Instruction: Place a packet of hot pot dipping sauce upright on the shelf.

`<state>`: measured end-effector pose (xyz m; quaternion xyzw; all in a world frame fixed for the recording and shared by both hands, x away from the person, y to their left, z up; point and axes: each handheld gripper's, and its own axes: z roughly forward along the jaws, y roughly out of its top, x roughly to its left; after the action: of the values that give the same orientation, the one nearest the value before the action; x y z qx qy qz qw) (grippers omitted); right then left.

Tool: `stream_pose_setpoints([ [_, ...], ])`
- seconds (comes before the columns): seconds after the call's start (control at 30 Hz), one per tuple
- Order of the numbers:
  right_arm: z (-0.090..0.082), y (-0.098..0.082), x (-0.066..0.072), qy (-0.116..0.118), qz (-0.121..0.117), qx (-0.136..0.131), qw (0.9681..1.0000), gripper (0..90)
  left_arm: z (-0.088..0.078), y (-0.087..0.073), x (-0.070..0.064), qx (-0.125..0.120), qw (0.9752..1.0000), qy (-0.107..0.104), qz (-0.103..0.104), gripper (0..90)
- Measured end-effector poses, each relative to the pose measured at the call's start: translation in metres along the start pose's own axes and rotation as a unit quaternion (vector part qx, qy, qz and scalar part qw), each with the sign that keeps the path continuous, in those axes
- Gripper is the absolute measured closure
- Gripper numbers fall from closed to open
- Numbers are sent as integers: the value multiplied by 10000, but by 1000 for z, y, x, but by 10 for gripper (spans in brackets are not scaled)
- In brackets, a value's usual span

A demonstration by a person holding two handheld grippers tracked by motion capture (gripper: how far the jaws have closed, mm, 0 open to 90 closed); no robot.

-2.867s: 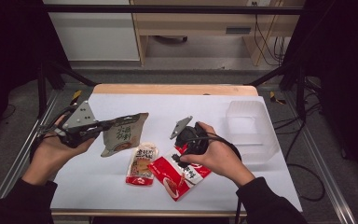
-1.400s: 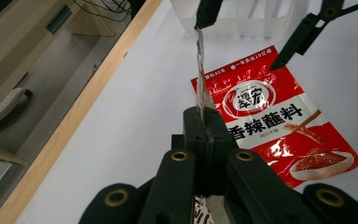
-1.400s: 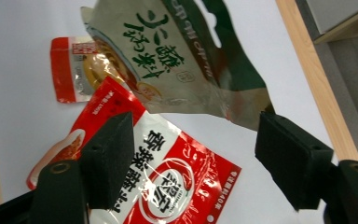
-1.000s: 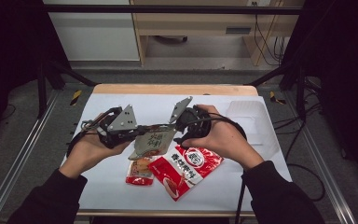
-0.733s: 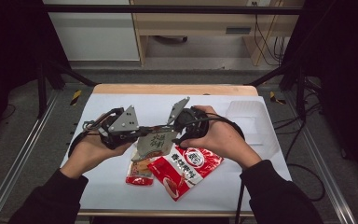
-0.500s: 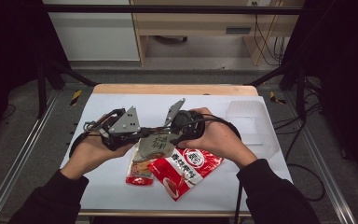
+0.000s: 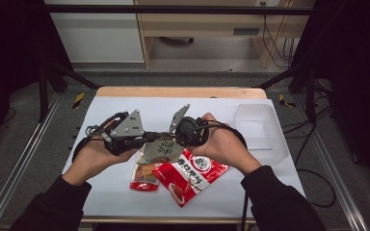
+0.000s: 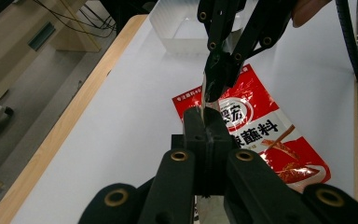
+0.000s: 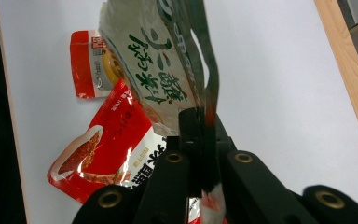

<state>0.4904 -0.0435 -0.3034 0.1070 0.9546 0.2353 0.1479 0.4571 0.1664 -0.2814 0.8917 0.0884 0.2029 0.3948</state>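
Now the grey-green packet (image 7: 161, 150) hangs in the air between both hands, above the middle of the table (image 7: 270, 173) and over the other packets. The left gripper (image 7: 142, 139) is clenched on one edge of it; the right gripper (image 7: 166, 137) has just been closing and now pinches the opposite edge, the foil caught between its jaws in the right gripper view (image 9: 205, 116). A second ago the right gripper was only arriving beside the packet; now both have a grip — my reading is a handover, or a pull to tear it open.

Writing: green Chinese characters run down the packet's face, with some Latin letters at the top too cut off to read. Below lies a large red packet (image 7: 190, 175) with a round red-and-white logo and bold white characters — flat on the table. A small red packet (image 7: 142, 175) sits just beside it, print too small to read. A clear plastic bin (image 7: 255, 118) stands well apart.
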Motion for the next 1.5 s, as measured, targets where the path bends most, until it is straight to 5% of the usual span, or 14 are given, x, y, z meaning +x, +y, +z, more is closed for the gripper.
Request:
stream_pose_setpoints([
  [0.23,-1,2,-2,-42,19,94,9999,900,1,-10,1,-174,9997,4,-150,858],
  [0.53,-6,2,-11,-165,36,238,9996,900,-11,-42,-3,-472,9965,502,-479,455],
  [0.8,-13,0,-20,-276,167,248,9992,900,-17,-81,-10,-435,9919,763,-919,264],
  [1.03,-20,0,-25,-360,219,266,9988,900,-9,-126,-18,-258,9838,1000,-1467,154],
  [1.17,-26,1,-28,-415,228,273,9985,900,-4,-155,-18,-217,9759,1101,-1871,140],
  [1.23,-28,2,-29,-434,230,268,9984,900,-4,-165,-16,-118,9741,1169,-1933,129],
  [1.33,-33,2,-30,-484,259,219,9983,900,-9,-181,-14,-316,9666,1183,-2251,109],
  [1.5,-43,0,-33,-554,315,155,9978,900,-13,-204,-10,-311,9562,1414,-2544,102],
])
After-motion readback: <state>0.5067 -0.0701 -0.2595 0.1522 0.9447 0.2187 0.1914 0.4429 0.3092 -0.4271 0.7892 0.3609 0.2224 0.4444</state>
